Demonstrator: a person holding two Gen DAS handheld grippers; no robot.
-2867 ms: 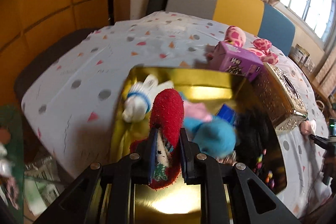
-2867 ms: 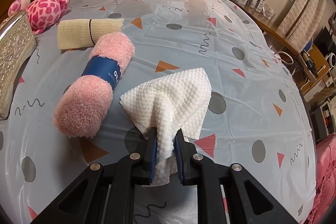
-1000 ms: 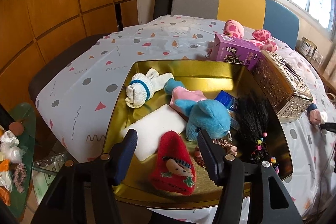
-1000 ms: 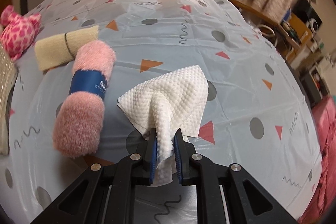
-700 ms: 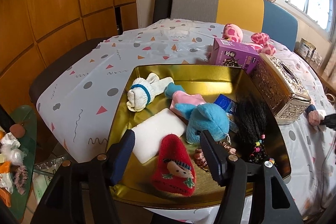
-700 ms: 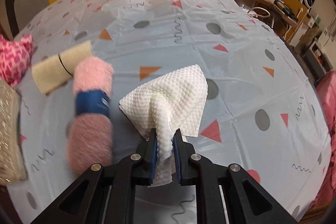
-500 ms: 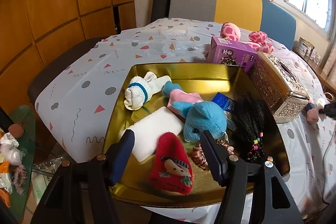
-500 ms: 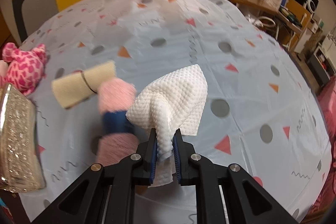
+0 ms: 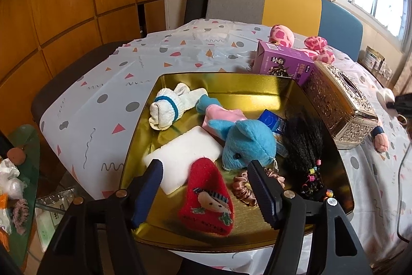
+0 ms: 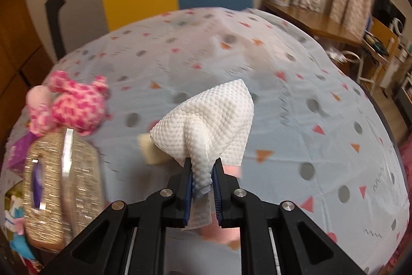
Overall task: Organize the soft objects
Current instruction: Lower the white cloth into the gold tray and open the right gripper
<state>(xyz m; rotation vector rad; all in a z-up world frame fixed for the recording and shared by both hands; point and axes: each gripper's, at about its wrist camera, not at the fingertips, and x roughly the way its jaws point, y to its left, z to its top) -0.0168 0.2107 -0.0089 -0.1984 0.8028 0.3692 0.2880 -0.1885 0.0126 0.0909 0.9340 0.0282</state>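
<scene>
Left claw (image 9: 206, 187): your fingers stand apart and are opening, low centre of the left view, nothing pressed between them; the red sock lies on the tray below the gap
Right claw (image 10: 202, 175): yours is clamped on the white cloth (image 10: 213, 115), low centre of the right view; the cloth fans out above the pads, clear of the bench (image 10: 322, 105)
Gold tray (image 9: 231, 86): fills the middle of the left view, resting on the bench
Red sock (image 9: 207, 200): lower middle of the tray, touching the white pad (image 9: 185, 153)
Blue plush (image 9: 244, 143): centre of the tray, just right of the white pad
White sock roll (image 9: 167, 110): upper left of the tray
Black hair piece (image 9: 303, 146): right side of the tray
Tissue box (image 9: 340, 110): just beside the tray's right rim
Purple box (image 9: 283, 63): behind the tray, upper right
Pink spotted plush (image 10: 74, 105): left of the right view, blurred
</scene>
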